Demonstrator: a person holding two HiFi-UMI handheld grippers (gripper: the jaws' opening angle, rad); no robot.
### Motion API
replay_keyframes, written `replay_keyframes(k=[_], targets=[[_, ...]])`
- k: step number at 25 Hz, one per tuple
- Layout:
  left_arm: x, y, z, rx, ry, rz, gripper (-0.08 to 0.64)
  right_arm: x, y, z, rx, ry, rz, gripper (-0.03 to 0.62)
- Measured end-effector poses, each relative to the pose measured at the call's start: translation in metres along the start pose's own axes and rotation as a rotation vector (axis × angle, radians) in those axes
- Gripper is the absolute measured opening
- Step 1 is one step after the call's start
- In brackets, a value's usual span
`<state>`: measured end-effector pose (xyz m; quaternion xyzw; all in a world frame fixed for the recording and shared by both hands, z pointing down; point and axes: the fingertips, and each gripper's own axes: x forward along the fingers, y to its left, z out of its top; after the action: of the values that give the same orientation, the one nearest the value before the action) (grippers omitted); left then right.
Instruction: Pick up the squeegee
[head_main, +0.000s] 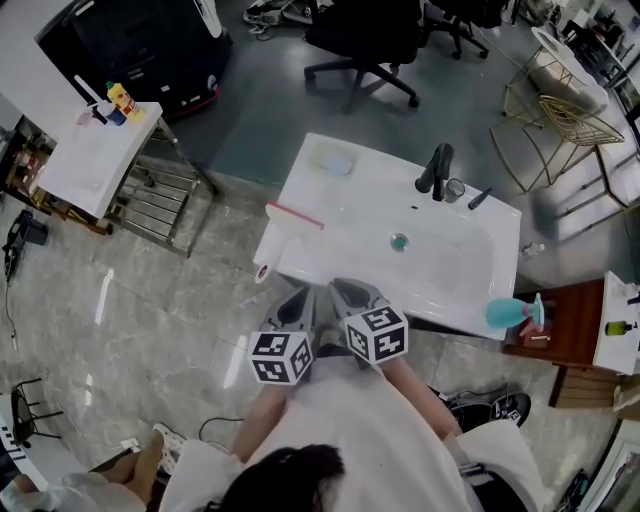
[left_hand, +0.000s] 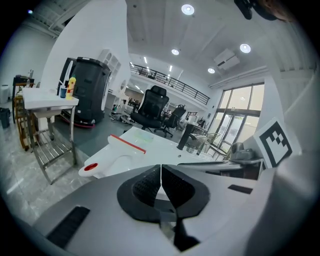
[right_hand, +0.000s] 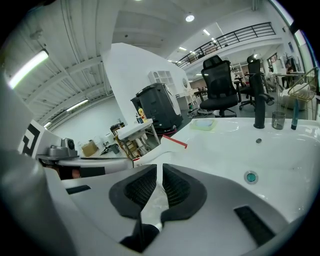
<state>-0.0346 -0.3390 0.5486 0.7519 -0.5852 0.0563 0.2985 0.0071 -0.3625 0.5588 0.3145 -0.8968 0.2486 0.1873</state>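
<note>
The squeegee (head_main: 285, 240), white with a red blade, lies on the left edge of the white sink top (head_main: 470, 270), its handle end hanging over the near-left corner. In the head view my left gripper (head_main: 297, 305) and right gripper (head_main: 350, 297) are side by side at the sink's near edge, just right of the handle. Both are shut with nothing between their pads. The squeegee (left_hand: 117, 150) lies ahead and to the left of my left gripper (left_hand: 161, 182). From my right gripper (right_hand: 160, 187) the squeegee (right_hand: 167, 146) lies straight ahead, apart from the jaws.
A black faucet (head_main: 437, 170), a glass (head_main: 455, 189), a drain (head_main: 399, 241) and a pale dish (head_main: 334, 161) are on the sink top. A teal bottle (head_main: 515, 312) stands at its right. A white cart (head_main: 100, 150) is far left, an office chair (head_main: 365, 35) behind.
</note>
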Motion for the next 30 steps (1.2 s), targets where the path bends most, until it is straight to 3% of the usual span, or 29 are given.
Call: replay_keyframes(k=[17,22,25,30], targets=[[0.0,0.015,0.019,-0.015,-0.059,0.025,0.026,0.007,-0.008,0.016,0.004,-0.016,-0.022,0.031],[0.008,0.019,0.026,0.01,-0.069,0.02,0.026,0.016,-0.011,0.022,0.031,-0.029,-0.002,0.034],[0.011,0.025,0.035,0.015,-0.077,0.018,0.026,0.024,-0.008,0.026,0.061,-0.018,0.026,0.118],[0.02,0.037,0.049,0.02,-0.083,0.011,0.026,0.04,-0.011,0.034,0.066,-0.01,0.032,0.143]])
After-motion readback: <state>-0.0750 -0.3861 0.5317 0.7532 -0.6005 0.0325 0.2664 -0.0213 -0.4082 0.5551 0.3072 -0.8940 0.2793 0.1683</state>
